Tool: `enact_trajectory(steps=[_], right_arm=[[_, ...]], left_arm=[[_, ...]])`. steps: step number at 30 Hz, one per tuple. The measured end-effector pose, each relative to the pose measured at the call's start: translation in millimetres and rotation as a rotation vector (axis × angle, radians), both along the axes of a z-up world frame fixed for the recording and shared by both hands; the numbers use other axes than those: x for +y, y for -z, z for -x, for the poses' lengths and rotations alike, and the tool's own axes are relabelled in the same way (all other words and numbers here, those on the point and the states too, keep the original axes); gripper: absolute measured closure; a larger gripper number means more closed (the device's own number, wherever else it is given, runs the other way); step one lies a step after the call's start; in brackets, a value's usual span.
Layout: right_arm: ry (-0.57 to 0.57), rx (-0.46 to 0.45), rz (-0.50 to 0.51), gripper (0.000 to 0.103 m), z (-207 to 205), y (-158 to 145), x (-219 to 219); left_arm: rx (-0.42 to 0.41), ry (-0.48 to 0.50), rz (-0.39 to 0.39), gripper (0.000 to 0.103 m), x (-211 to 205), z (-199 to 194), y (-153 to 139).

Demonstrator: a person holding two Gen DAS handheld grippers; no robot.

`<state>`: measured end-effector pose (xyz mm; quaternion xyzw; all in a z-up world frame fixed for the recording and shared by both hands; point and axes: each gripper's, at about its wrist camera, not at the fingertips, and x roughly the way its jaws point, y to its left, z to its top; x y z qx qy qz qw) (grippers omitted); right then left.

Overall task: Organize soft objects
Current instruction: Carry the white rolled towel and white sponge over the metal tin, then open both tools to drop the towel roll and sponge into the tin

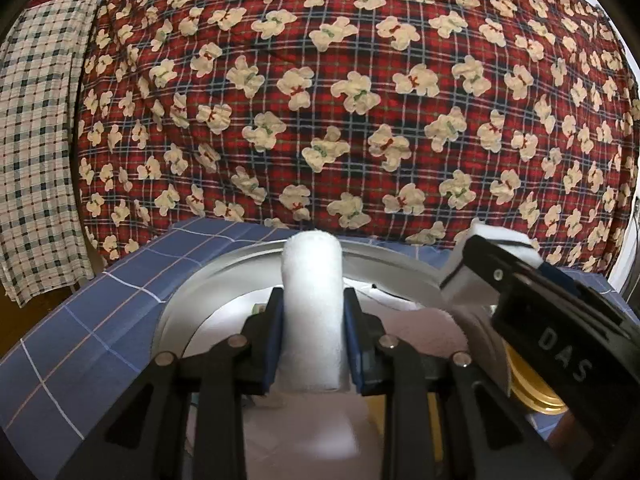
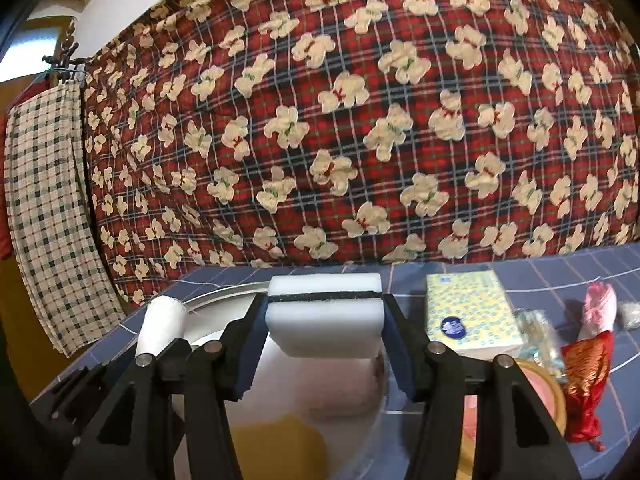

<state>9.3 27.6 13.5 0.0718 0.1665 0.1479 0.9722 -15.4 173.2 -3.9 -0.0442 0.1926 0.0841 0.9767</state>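
The white rolled cloth [image 1: 313, 308], a soft cylinder with a fuzzy surface, is seen in the lower middle of the left wrist view with its long axis running away from the camera, its rounded far end pointing toward the red plaid hanging cloth printed with cream bears [image 1: 360, 100]. It is clamped by the left gripper [image 1: 312, 344], whose blue-padded jaws are drawn close together and pressed on both sides of the roll. The roll is held above a round silver metal tray [image 1: 208, 284] lying on a blue checked tablecloth [image 1: 80, 328].

The white rectangular foam sponge with a dark middle layer [image 2: 325, 314] is seen in the lower middle of the right wrist view with its long axis lying across the frame, left to right, the dark layer running level. It is gripped at its two short ends by the right gripper [image 2: 325, 340], whose jaws stand about half apart and pressed on the sponge. In this view the rolled cloth appears at lower left, tilted. To the right of the sponge, a yellow patterned tissue box [image 2: 472, 312] and a red and gold fabric pouch [image 2: 586, 384] lie on the tablecloth. A beige checked towel [image 2: 48, 208] hangs at the left edge.
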Motion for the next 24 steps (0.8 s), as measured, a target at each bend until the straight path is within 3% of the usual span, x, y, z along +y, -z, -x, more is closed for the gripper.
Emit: enact_trajectory(steps=[19,24], right_arm=[[-0.082,0.207,0.017,0.045,-45,23,28],[-0.102,0.214,0.01,0.043,-46,24,30]], left_arm=[[0.081,-0.069,-0.026,0.077,8,-10,9],[0.09,-0.059,-0.03,0.076,7,-11,11]])
